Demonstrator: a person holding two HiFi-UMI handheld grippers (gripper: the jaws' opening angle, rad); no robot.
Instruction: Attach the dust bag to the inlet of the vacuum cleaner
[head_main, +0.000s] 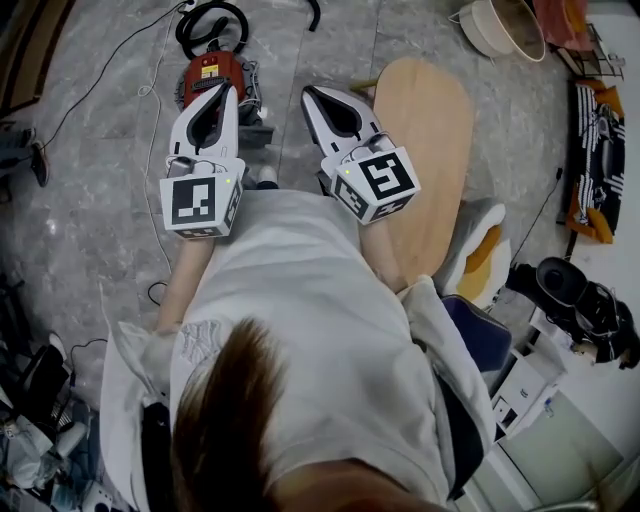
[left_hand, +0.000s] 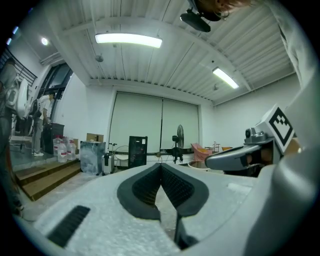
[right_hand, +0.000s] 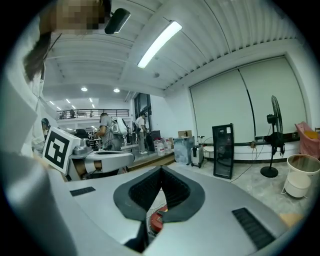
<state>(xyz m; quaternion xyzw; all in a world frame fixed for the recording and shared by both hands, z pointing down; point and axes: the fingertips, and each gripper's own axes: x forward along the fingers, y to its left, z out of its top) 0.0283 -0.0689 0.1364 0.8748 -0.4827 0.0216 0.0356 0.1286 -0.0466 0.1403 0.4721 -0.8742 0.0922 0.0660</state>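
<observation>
Floor (head_main: 90, 190) of grey stone fills the head view, and a person in a white top (head_main: 300, 330) stands on it with both forearms stretched forward, side by side. A pale oval wooden board (head_main: 430, 140) lies on the floor just right of the right arm. The red vacuum cleaner (head_main: 212, 72) sits on the floor ahead, beyond the tips of both tools, its black hose (head_main: 212, 22) looped behind it.

The left gripper (head_main: 228, 92) points level toward the vacuum cleaner; its dark ribbed pads (left_hand: 145, 187) meet at the tip, pressed together on nothing. The right gripper (head_main: 309, 92), near it, dips slightly, jaws likewise closed and empty, with the red body (right_hand: 159, 220) showing below them.
</observation>
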